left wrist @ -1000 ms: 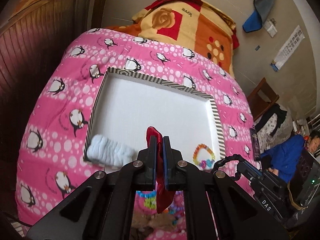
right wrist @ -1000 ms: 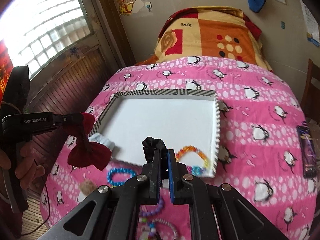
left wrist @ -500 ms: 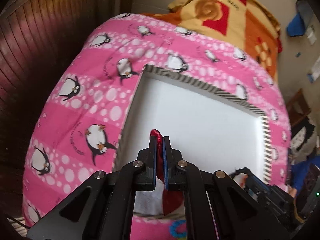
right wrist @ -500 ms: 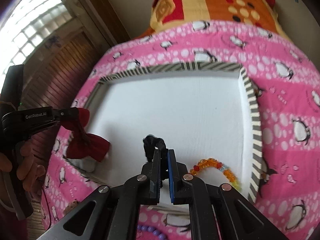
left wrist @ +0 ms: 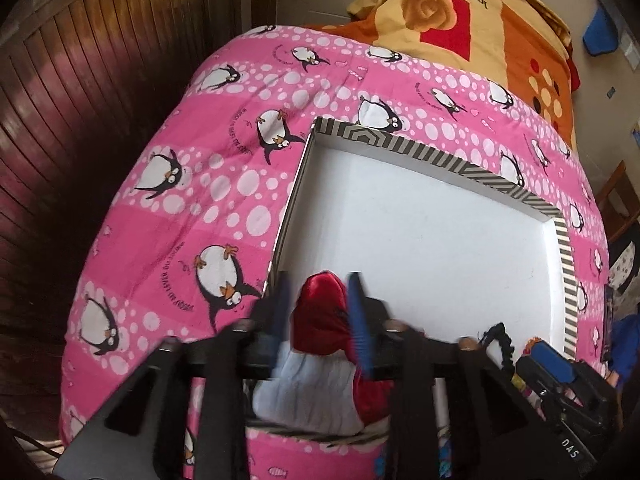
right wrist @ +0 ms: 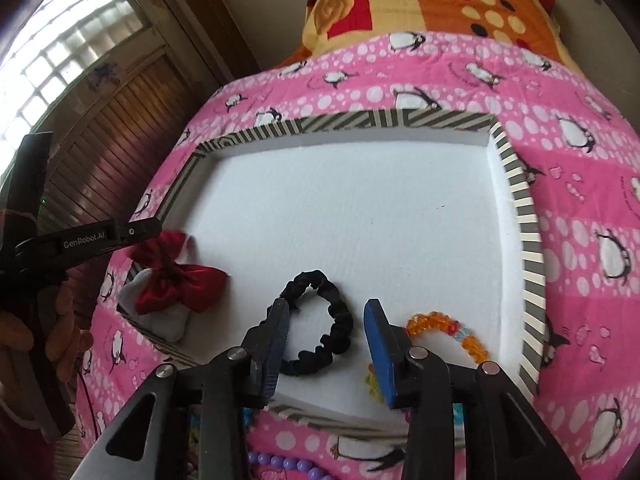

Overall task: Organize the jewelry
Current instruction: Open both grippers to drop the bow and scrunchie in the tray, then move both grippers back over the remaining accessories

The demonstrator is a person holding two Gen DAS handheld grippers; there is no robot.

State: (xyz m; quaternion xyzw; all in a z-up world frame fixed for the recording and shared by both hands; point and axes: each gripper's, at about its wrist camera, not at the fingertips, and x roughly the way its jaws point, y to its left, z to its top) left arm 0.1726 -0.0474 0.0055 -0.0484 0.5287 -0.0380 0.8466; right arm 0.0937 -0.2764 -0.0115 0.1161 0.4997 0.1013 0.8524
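A white tray (right wrist: 360, 208) with a striped rim lies on the pink penguin quilt. My right gripper (right wrist: 326, 312) is open over the tray's near side; a black scrunchie (right wrist: 320, 320) lies loose on the tray between its fingers. My left gripper (left wrist: 318, 294) is open at the tray's (left wrist: 420, 240) near left corner. The red satin bow (left wrist: 322, 314) sits between its fingers, resting on a pale blue fluffy band (left wrist: 308, 392). In the right wrist view the bow (right wrist: 180, 280) lies on that band (right wrist: 160, 316), just below the left gripper's fingertip (right wrist: 144, 230). An orange bead bracelet (right wrist: 448, 330) lies at the tray's near right.
A folded orange and yellow blanket (right wrist: 420, 4) lies at the bed's far end. Purple beads (right wrist: 280, 462) and other jewelry lie on the quilt in front of the tray. Wood panelling (left wrist: 80, 100) runs along the bed's left side. A chair (left wrist: 616, 196) stands right of the bed.
Both grippers moved lower over the tray and opened. The right one let go of the black scrunchie onto the tray. The left one released its grip on the red bow.
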